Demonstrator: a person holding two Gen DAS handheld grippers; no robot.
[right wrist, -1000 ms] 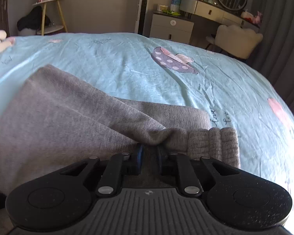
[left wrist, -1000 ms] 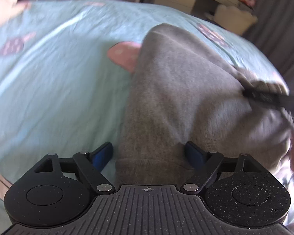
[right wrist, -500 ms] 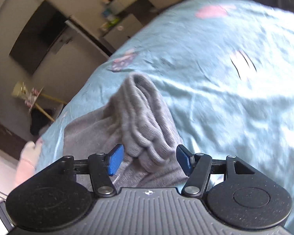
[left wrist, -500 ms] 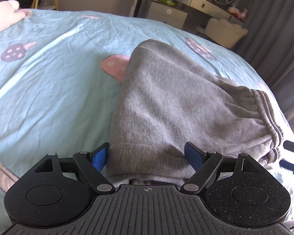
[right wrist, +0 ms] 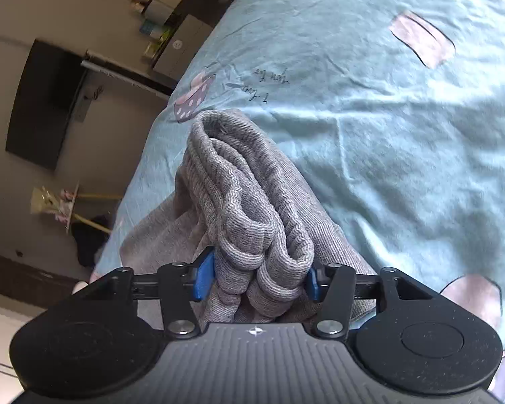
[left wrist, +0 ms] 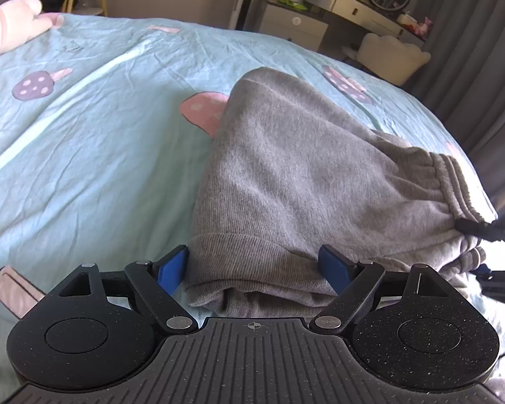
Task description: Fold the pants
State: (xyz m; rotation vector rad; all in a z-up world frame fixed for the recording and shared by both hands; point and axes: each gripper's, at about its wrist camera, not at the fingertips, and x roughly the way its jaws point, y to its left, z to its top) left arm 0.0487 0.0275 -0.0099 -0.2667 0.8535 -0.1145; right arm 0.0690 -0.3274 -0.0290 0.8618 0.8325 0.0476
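Now left gripper (left wrist: 254, 266) spread wide around pants (left wrist: 306, 181) cuff; right gripper (right wrist: 257, 277), just closing, pinches bunched waistband (right wrist: 252, 222).

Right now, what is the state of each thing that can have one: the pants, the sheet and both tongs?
grey pants: folded over in layers.
left tongs: open, the folded end lies between them, not squeezed.
right tongs: jaws have just been closing, now shut on the bunched waistband.
bed sheet: spread out, wrinkled.
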